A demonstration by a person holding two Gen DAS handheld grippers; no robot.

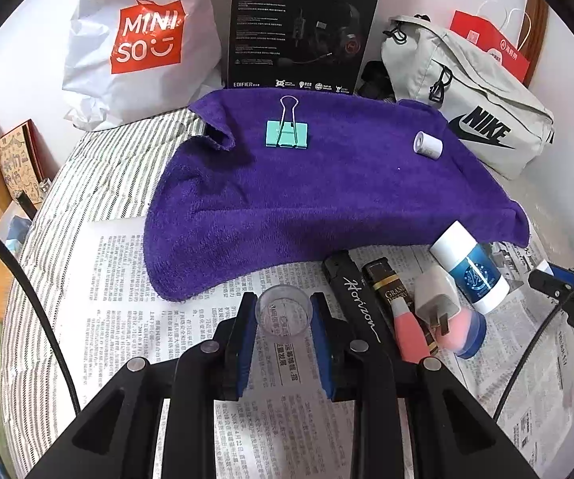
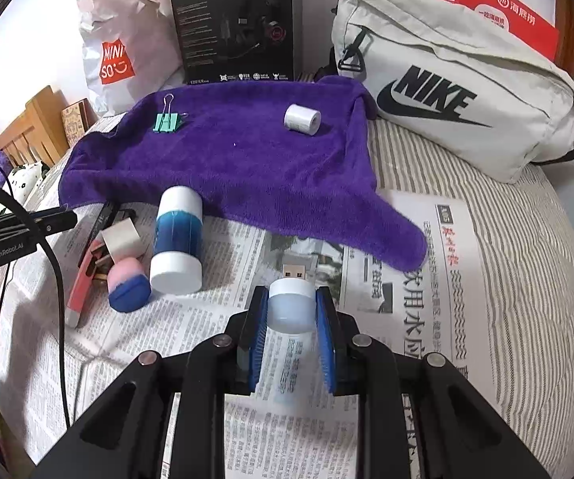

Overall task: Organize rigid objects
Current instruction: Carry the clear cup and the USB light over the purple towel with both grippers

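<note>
Towel (image 1: 326, 199): one clip (image 1: 287, 133), one roll (image 1: 427, 144).

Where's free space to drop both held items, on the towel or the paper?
Towel: wide bare stretch between binder clip and white roll, and its whole near half. Newspaper right of the right gripper is bare. Crowded: pile around the blue-banded bottle.
</note>
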